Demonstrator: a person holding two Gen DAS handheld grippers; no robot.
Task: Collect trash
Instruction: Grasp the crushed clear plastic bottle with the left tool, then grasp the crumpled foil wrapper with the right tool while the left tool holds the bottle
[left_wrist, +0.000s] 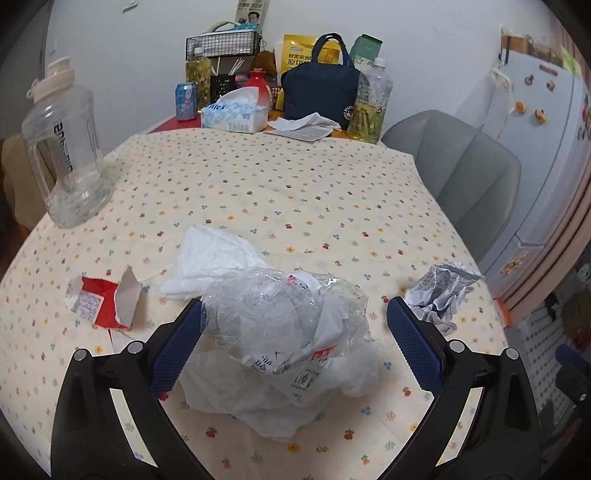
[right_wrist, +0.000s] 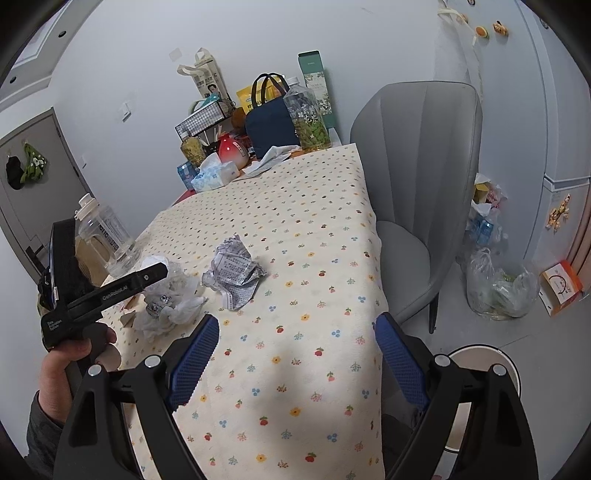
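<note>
Both grippers wide apart, empty: left gripper (left_wrist: 295, 325) astride plastic-and-tissue wad (left_wrist: 288, 325), right gripper (right_wrist: 295, 354) over tablecloth (right_wrist: 295, 258).

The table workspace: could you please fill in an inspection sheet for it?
Surface: floral tablecloth, creased.
Job's things: plastic-and-tissue wad; crumpled printed paper; torn red wrapper.
Clutter: clear jug, tissue box, navy bag, bottles at the far end.
Grippers: left gripper open, wad between its fingers; right gripper open, empty.
Cables: nothing seen.
Surroundings: grey chair, filled plastic bag on the floor.
</note>
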